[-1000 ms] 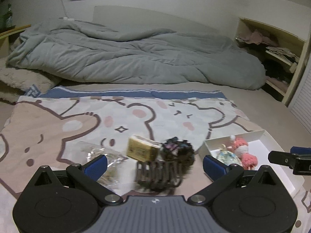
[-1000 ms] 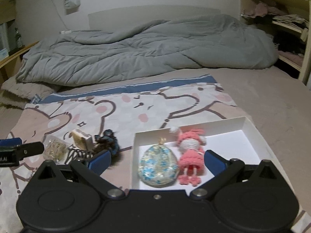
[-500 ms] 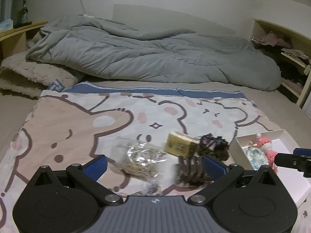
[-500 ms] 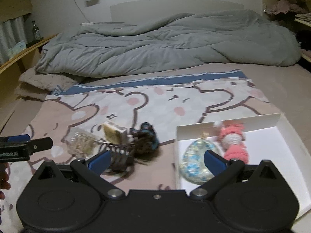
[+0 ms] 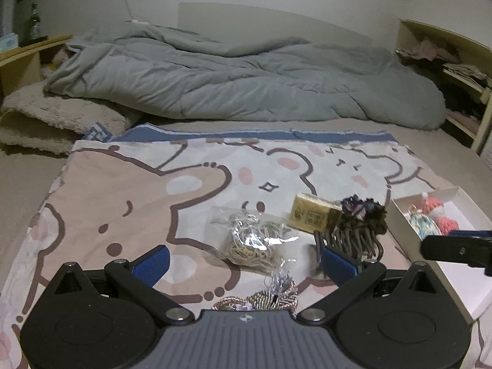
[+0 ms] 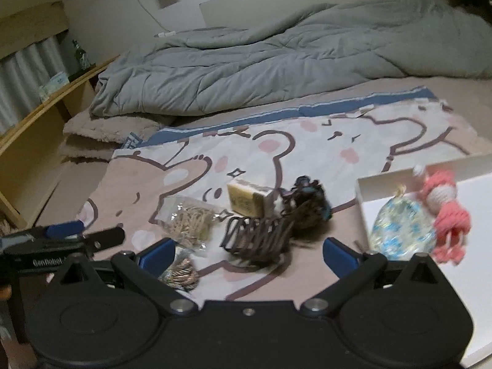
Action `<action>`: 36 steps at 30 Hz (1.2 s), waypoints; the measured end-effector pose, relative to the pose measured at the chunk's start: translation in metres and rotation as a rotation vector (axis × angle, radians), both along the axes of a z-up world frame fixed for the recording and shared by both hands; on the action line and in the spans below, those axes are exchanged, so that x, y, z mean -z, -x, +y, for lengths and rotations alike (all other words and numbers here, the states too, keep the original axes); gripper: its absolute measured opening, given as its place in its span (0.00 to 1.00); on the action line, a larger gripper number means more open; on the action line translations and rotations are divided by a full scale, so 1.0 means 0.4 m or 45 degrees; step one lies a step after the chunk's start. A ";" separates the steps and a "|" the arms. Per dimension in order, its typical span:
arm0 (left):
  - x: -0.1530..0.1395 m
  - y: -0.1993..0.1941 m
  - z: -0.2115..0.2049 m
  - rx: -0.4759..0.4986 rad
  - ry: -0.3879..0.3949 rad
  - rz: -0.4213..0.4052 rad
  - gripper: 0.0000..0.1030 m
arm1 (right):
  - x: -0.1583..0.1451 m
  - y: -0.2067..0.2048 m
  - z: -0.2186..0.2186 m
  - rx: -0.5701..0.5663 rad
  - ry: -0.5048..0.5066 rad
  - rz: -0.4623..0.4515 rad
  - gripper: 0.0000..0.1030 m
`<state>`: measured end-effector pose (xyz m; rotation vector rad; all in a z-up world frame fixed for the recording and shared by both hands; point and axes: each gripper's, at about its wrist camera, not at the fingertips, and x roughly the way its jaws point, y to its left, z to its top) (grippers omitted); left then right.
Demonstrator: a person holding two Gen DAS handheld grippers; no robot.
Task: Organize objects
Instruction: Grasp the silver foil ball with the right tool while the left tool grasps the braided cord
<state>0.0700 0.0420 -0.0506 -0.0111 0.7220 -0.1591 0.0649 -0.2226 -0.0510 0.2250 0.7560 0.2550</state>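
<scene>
On the bear-print blanket lie a clear bag of rubber bands [image 5: 250, 243] [image 6: 187, 223], a yellow box [image 5: 312, 213] [image 6: 246, 200], a dark scrunchie [image 5: 364, 212] [image 6: 309, 196], a brown claw clip [image 5: 353, 241] [image 6: 258, 238] and a braided cord bundle [image 5: 267, 295] [image 6: 181, 272]. A white box [image 5: 399, 218] [image 6: 479, 221] holds a blue glass pendant [image 6: 399, 230] and a pink crochet doll [image 6: 446, 212]. My left gripper [image 5: 244, 261] is open over the bag. My right gripper [image 6: 247, 253] is open just short of the claw clip.
A grey duvet [image 5: 246, 83] lies heaped at the far end of the bed. A beige pillow [image 5: 55, 123] and a wooden shelf with a green bottle [image 5: 32, 24] are at the left. Shelves with clothes [image 5: 455, 70] stand at the right.
Both grippers have swung left. The bag of bands has come between the left fingers, and the claw clip has come to the middle of the right view. Both stay open.
</scene>
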 end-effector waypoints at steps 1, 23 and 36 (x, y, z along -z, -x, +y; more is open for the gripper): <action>0.005 -0.003 0.001 0.017 -0.006 0.011 1.00 | 0.005 0.003 0.009 -0.004 -0.006 -0.016 1.00; 0.101 -0.076 0.082 0.213 0.064 0.176 0.93 | 0.192 0.005 0.200 -0.540 0.185 0.125 0.69; 0.216 -0.155 0.057 0.161 0.286 0.383 0.83 | 0.233 0.007 0.212 -0.668 0.164 0.193 0.42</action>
